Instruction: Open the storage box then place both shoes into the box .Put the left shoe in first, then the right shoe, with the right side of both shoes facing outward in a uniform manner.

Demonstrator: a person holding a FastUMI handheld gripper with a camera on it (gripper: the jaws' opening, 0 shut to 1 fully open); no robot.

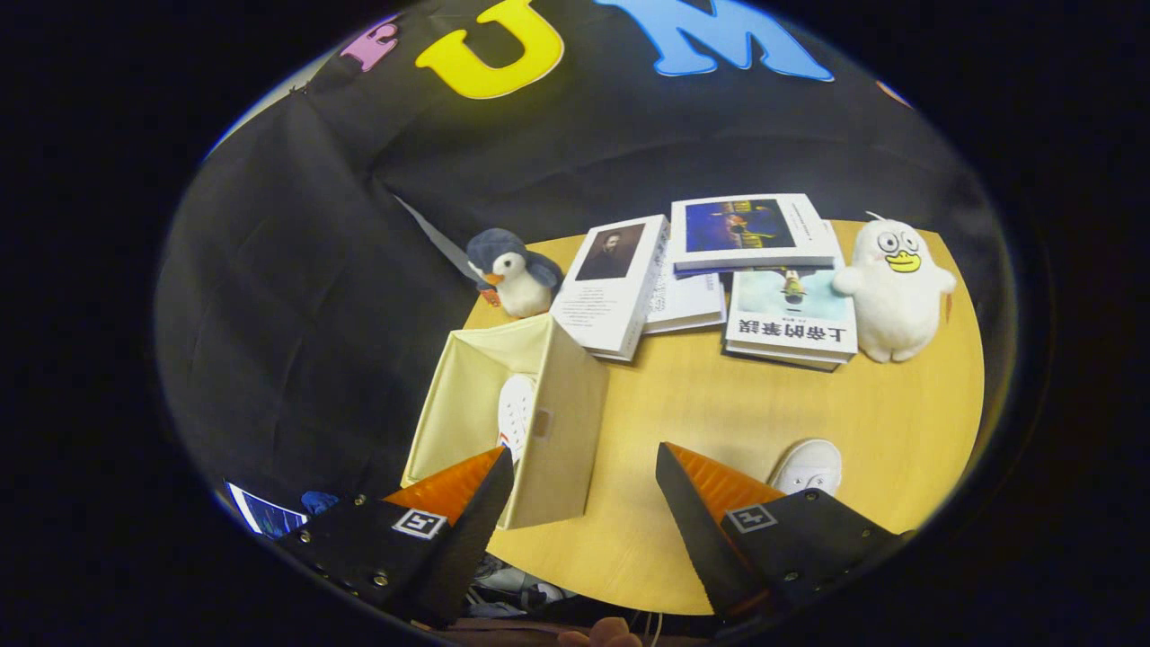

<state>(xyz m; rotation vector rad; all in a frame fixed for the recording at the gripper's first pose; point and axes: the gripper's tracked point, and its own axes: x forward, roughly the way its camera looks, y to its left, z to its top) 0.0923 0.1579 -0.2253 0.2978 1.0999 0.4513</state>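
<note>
I use the box as my landmark. It is a cream cloth box with its top open, and it sits at the left edge of the round table. One white shoe stands inside it, against the right wall.

My gripper is wide open and holds nothing. One finger sits over the near right corner of the box, and the other finger is well to the right of the box, over bare wood.

Behind the box sits a penguin toy. Right of the box, at the back, lie the books, touching and partly stacked. A duck toy stands right of them, near the far right edge.

The second white shoe lies right of the box, just beyond my right finger. Between the box and that shoe the table is bare, so I have open room there.
</note>
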